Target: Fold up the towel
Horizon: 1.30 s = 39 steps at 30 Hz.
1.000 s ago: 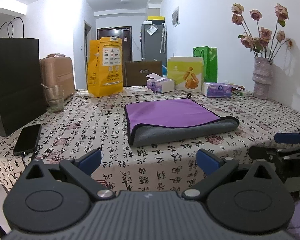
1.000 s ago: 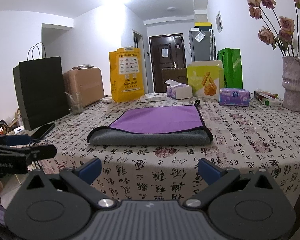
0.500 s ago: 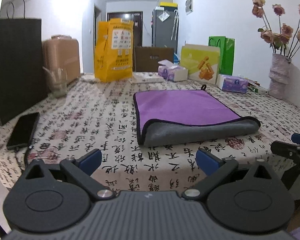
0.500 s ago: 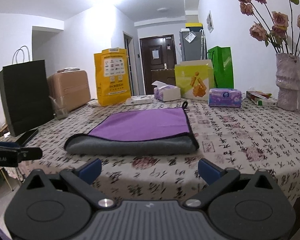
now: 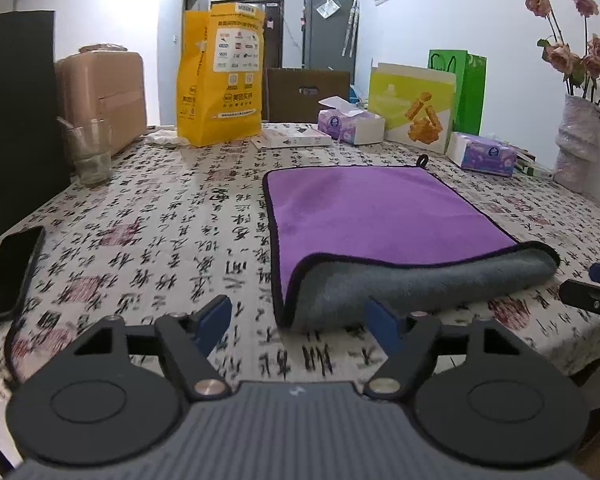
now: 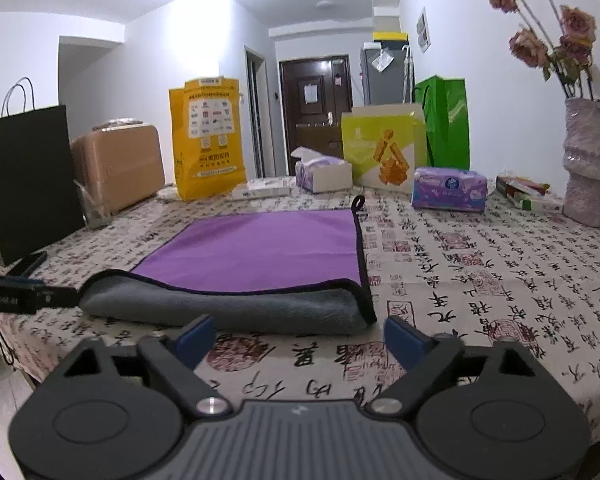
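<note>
Hovering by folded towel [image 5: 380, 216], left hand-held gripper [image 5: 298, 316] & right hand-held gripper [image 6: 298, 336], both w/ fingers spread.

The left gripper [image 5: 298, 320] and right gripper [image 6: 300, 336] sit level, side by side and pointing forward — each with blue-tipped fingers [image 5: 216, 316] spread wide, nothing between them.

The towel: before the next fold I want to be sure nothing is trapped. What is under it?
Around the towel only the printed tablecloth shows. Its near edge is rolled back, grey side up. Whatever lies beneath the flat purple part is covered.
</note>
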Available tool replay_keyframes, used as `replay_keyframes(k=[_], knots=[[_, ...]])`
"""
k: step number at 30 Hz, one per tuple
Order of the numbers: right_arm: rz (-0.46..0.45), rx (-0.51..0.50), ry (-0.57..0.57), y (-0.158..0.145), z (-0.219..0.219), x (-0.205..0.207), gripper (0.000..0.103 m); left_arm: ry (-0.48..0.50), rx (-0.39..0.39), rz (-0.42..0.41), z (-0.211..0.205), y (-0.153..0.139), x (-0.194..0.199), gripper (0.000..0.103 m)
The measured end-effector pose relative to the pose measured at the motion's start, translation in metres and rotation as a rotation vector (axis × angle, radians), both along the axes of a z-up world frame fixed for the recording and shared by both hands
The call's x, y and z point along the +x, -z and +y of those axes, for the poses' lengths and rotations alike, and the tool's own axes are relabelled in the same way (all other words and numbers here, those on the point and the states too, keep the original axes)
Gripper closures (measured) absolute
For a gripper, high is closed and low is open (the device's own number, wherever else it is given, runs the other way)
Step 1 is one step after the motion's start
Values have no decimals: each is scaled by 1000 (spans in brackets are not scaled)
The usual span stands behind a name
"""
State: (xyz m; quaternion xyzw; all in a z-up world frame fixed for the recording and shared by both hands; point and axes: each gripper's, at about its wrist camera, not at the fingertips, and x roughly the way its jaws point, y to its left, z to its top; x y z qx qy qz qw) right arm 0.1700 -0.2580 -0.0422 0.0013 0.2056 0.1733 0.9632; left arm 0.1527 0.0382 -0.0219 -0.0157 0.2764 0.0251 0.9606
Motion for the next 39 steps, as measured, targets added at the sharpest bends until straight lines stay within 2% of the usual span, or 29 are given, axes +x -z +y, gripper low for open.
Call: replay_keyframes(k=[8, 12, 13, 16, 21, 23, 24, 25, 28, 39], knots=[[31, -20, 6, 5, -6, 45, 26, 34, -3, 72, 5, 10, 42, 28], [32, -38, -16, 5, -8, 64, 37, 38, -43, 105, 9, 14, 52, 28], [37, -44, -28, 5, -8, 69, 39, 48, -47, 109, 10, 15, 53, 32], [61, -46, -61, 7, -10, 82, 52, 77, -62, 117, 11, 17, 53, 54], [102, -73, -120, 11, -8, 91, 75, 77, -52, 127, 13, 14, 54, 73], [102, -90, -137, 10, -6, 90, 85, 81, -41, 133, 14, 12, 55, 86], [102, -100, -141, 9, -5, 90, 93, 92, -40, 137, 14, 11, 55, 91], [101, -107, -142, 8, -4, 90, 96, 98, -35, 138, 13, 10, 56, 95], [93, -122, -142, 5, -3, 92, 97, 99, -8, 130, 10, 6, 57, 96], [62, -149, -142, -4, 2, 104, 98, 96, 1, 100, 14, -4, 70, 97]])
